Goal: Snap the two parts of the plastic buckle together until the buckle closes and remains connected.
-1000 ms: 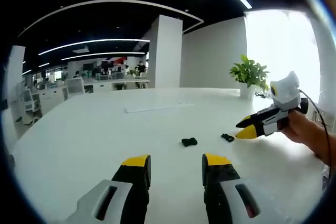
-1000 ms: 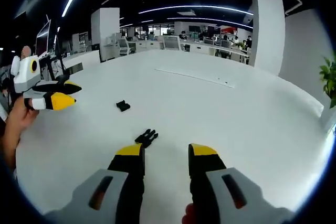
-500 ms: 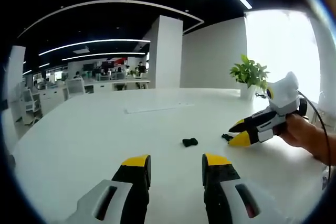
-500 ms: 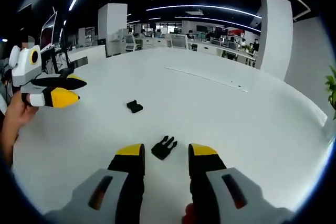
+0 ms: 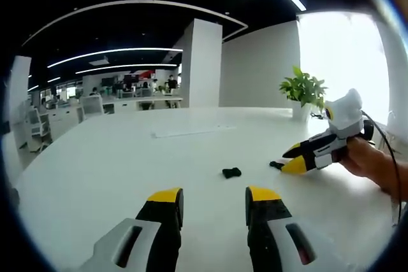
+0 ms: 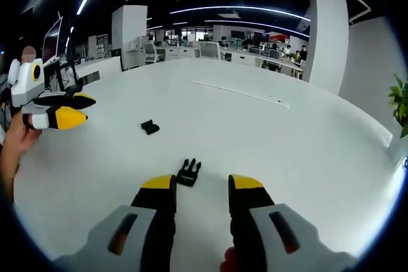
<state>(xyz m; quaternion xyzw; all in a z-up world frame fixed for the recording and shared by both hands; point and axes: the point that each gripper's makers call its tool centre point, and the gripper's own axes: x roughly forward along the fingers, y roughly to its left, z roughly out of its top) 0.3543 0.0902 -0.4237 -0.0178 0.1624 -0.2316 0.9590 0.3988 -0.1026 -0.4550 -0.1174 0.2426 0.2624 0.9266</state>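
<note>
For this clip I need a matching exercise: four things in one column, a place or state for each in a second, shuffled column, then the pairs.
Things:
1. pronged buckle part
2. socket buckle part
3. potted plant
4. left claw

Places or states:
A. at the table's far edge, by the bright window
B. held above the table by a hand
C. on the table just ahead of the right claw, whose jaws are open
D. alone on the table, farther from both claws

Pairs: 1-C, 2-D, 3-A, 4-B
</note>
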